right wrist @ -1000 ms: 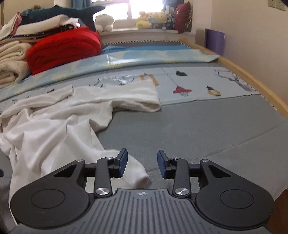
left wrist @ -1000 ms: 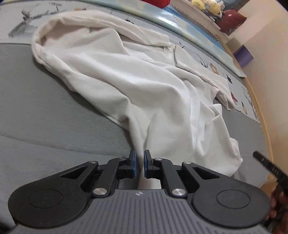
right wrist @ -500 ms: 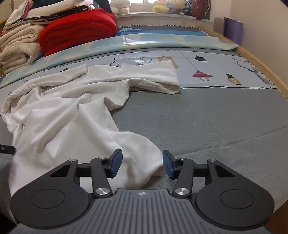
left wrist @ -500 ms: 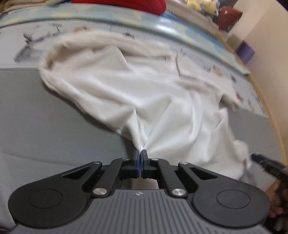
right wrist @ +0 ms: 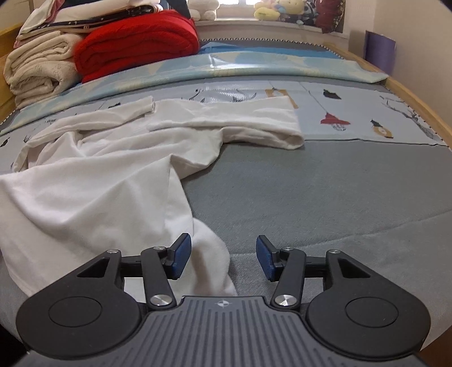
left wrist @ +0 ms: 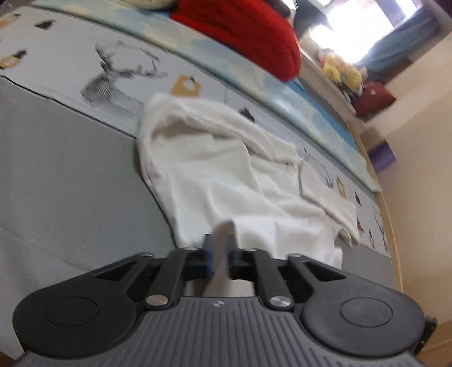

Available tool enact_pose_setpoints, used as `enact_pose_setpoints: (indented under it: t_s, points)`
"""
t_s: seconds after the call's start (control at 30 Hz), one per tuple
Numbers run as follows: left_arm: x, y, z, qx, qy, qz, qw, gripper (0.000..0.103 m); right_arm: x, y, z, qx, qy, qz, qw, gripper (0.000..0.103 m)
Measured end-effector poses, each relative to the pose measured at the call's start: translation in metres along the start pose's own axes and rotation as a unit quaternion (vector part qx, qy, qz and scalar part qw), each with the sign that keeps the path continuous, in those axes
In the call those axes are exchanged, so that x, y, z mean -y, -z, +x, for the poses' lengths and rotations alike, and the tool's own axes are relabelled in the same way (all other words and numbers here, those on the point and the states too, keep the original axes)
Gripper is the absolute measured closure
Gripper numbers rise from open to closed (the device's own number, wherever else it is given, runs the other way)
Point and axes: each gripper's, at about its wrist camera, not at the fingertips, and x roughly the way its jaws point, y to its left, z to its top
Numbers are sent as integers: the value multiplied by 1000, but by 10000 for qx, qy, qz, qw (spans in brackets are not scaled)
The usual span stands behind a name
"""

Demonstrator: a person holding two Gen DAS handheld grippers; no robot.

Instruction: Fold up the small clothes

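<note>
A white long-sleeved garment (left wrist: 226, 175) lies crumpled on the grey bed mat (left wrist: 70, 183). My left gripper (left wrist: 219, 240) is at its near edge, and its jaws are opening. A flap of the white cloth stands between the blue pads, which no longer press on it. In the right wrist view the same garment (right wrist: 99, 183) spreads to the left, one sleeve reaching across to the printed sheet. My right gripper (right wrist: 223, 248) stands open over the garment's near corner, which lies between the pads close to the left one.
A red folded blanket (right wrist: 135, 42) and rolled cream blankets (right wrist: 39, 70) are stacked at the back left. Plush toys (right wrist: 276, 11) line the window sill. A purple box (right wrist: 380, 50) stands by the wall, and the wooden bed edge (right wrist: 418, 104) runs along the right.
The left gripper shut on the garment's edge, lifted and dragged it, bunching the cloth, and its jaws have now parted. The right gripper opened wider over the garment's corner.
</note>
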Motion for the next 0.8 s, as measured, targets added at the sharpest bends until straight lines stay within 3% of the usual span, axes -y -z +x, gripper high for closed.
enact_pose_setpoints:
  t_s: [0.07, 0.37, 0.63, 0.73, 0.8]
  points:
    - [4, 3, 8, -213, -26, 60, 9998, 64, -4, 1, 3, -90, -62, -102, 9999, 50]
    - [11, 10, 33, -665, -49, 293, 9973, 61, -36, 9, 1, -72, -434, -1029, 9937, 50]
    - [34, 29, 66, -1259, -403, 1160, 9844, 61, -79, 33, 0, -302, -1042, -2447, 9635, 50]
    - [39, 37, 78, -1423, -627, 1457, 9770, 64, -94, 42, 1, -407, -1244, -2858, 9493, 50]
    - [41, 38, 80, -1412, -622, 1610, 9748, 80, -103, 49, 4, -530, -1311, -3113, 9397, 49]
